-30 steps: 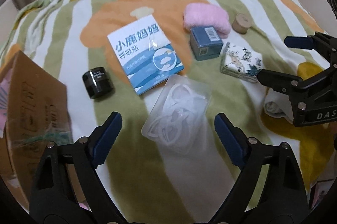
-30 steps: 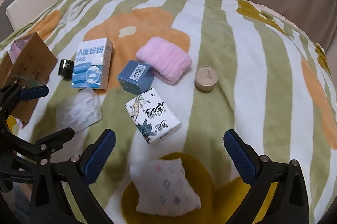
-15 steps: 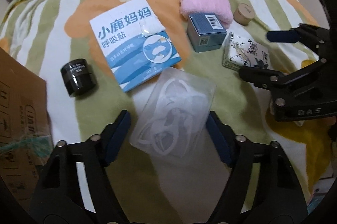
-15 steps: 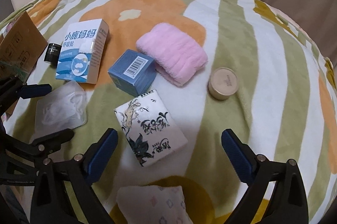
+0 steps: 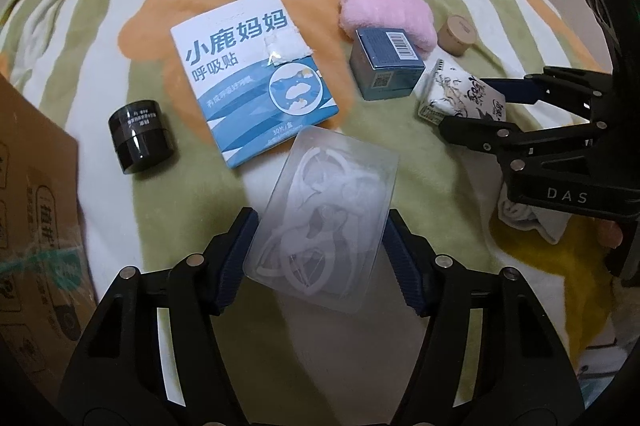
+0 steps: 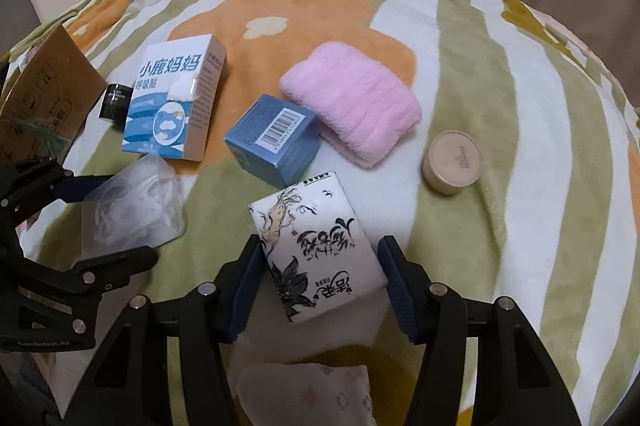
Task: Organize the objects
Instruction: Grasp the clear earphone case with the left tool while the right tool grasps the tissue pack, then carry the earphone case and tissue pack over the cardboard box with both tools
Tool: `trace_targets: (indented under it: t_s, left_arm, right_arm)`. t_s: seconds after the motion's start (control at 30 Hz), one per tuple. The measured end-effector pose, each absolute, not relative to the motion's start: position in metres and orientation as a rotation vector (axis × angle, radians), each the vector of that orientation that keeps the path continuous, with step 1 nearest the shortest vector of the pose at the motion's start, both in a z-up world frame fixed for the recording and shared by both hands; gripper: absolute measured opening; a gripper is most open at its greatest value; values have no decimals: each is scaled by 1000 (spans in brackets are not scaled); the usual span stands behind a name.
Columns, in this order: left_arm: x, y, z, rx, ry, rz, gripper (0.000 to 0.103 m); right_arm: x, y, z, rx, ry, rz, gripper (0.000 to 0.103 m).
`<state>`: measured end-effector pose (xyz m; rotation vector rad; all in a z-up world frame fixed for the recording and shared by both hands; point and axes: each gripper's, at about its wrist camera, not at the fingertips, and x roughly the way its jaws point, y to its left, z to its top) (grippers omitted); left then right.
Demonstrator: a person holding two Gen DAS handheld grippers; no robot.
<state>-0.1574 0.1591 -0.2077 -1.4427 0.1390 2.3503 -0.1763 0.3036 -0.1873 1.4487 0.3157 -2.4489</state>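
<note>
My left gripper [image 5: 320, 258] is open, its jaws on either side of a clear plastic packet [image 5: 326, 222] of white pieces lying on the blanket; contact is unclear. My right gripper [image 6: 320, 286] is open, its jaws straddling a white tissue pack [image 6: 316, 250] with ink drawings. The left gripper also shows in the right wrist view [image 6: 104, 222], around the clear packet [image 6: 132, 205]. The right gripper shows in the left wrist view [image 5: 476, 101], around the tissue pack [image 5: 460, 97].
On the striped flower blanket [image 6: 500, 65] lie a blue-white box [image 5: 252, 73], a black jar [image 5: 140, 135], a small blue box [image 5: 386, 61], a pink towel [image 6: 352, 101], a tan round tin [image 6: 454, 161]. A cardboard box [image 5: 32, 226] stands left. A patterned cloth [image 6: 304, 394] lies near.
Both grippers have moved forward and down: the left now brackets the clear packet, the right now brackets the tissue pack. Both jaw gaps have narrowed.
</note>
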Motion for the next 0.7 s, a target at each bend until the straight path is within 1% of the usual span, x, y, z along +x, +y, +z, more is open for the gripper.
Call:
trace_targets:
  t_s: [0.17,0.27,0.4,0.57,0.7]
  left_arm:
    - [-152,159,-200,-1419,147,2361,58]
    - [-147,160,-191,-1391,154,2371,57]
    - [-141,160,-182,-1370,140,2376,54]
    - [-130,159,-170,-1336,133,2384,53]
    - [-123,152,-161,-1320,85,2389,53]
  right_arm:
    - [-170,308,-179,1437,244,-2475,54]
    - [-166,305,-171,1419,245,-2486,54]
    - [-157,303,-159,1393,246,-2507,54]
    - [-142,301,-145,1365,246,-2530,54]
    - [-131,300,-138,1350,249,-2546,54]
